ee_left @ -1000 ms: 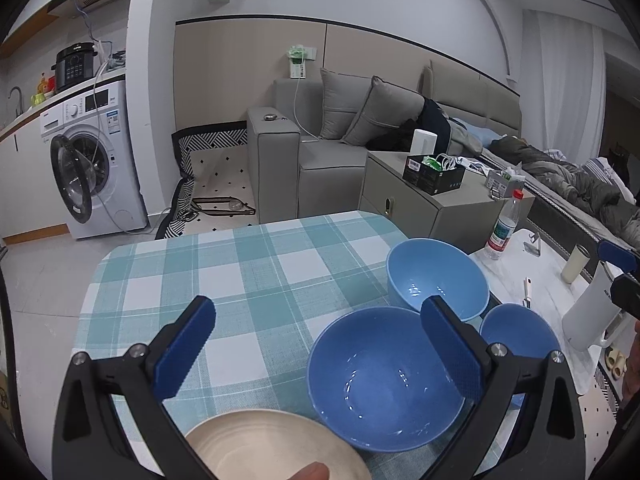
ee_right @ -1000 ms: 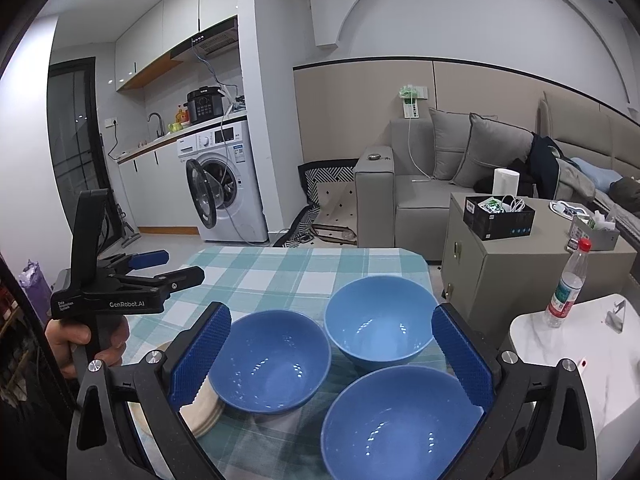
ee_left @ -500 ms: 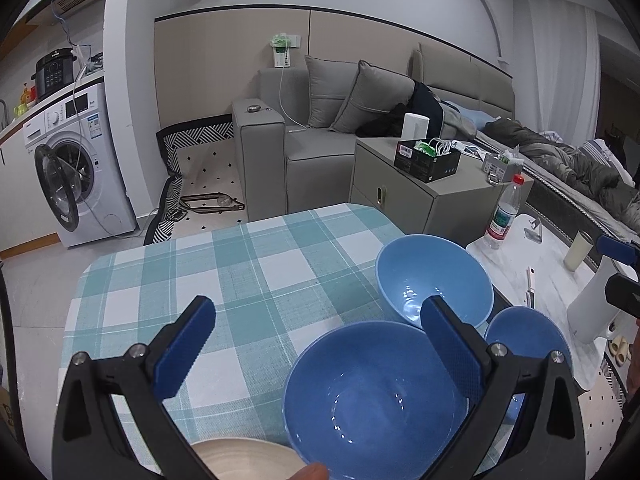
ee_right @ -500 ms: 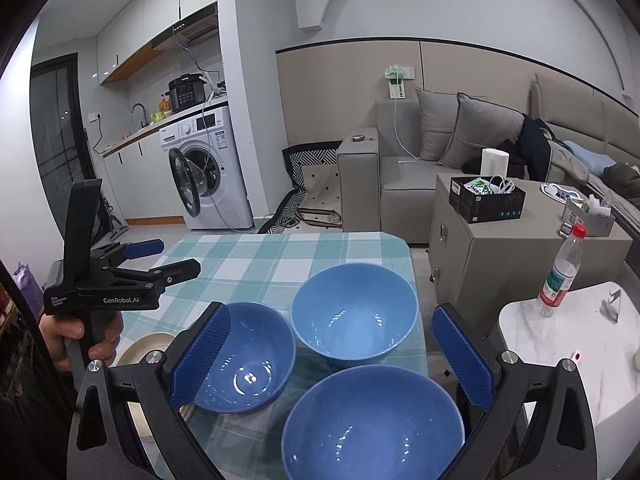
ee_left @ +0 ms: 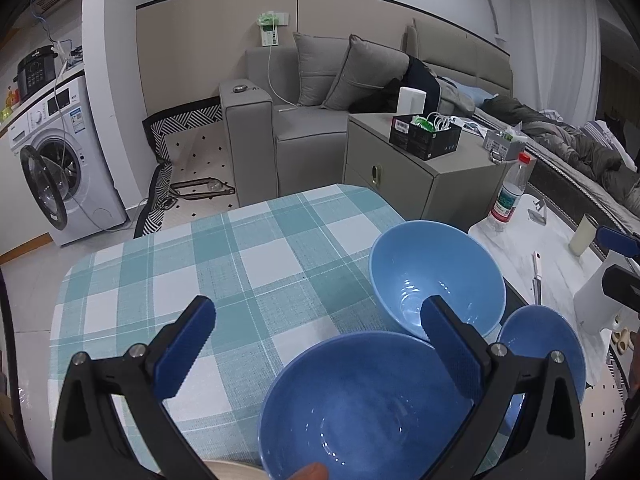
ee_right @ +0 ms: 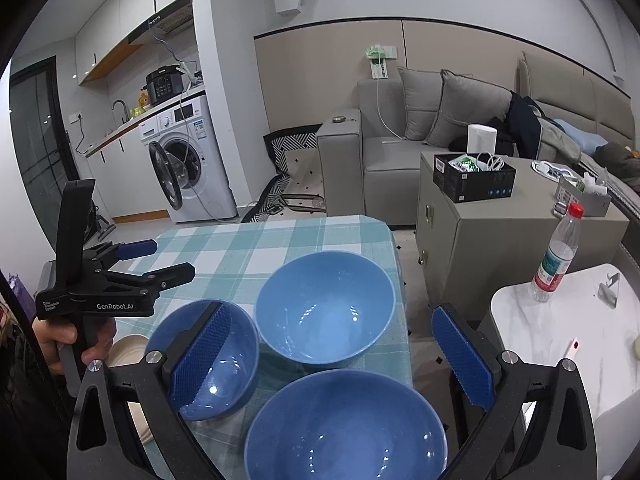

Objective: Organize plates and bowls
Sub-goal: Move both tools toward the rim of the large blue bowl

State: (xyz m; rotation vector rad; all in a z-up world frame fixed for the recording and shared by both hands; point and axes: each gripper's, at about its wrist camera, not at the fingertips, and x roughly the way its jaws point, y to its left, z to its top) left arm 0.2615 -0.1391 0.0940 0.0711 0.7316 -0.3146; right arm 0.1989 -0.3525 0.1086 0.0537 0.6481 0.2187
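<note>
Three blue bowls (ee_right: 325,312) crowd the table's right edge (ee_right: 394,248).

Left gripper (ee_left: 318,346) and right gripper (ee_right: 332,354): jaws spread wide, empty.

Left hand-held gripper (ee_left: 318,354): matte black plastic frame, two arms spreading in a V, each with a triangular cut-out near its base. Fingers faced with blue ribbed rubber pads (ee_left: 185,350). Two silver round-head screws on each arm, just behind the pads.

Seen side-on from the right wrist camera: black pistol-style body, tall flat black upright on top, white lettering "GenRobot.AI" on the side, smaller white text beside it, too small to read. One silver screw on the nearer arm.

Right hand-held gripper (ee_right: 332,354): same build. Black V frame, triangular cut-outs, silver screws, blue pads (ee_right: 202,354) with fine cross-hatched texture.

Hand (ee_right: 66,344) on the left grip; dark sleeve behind it.
</note>
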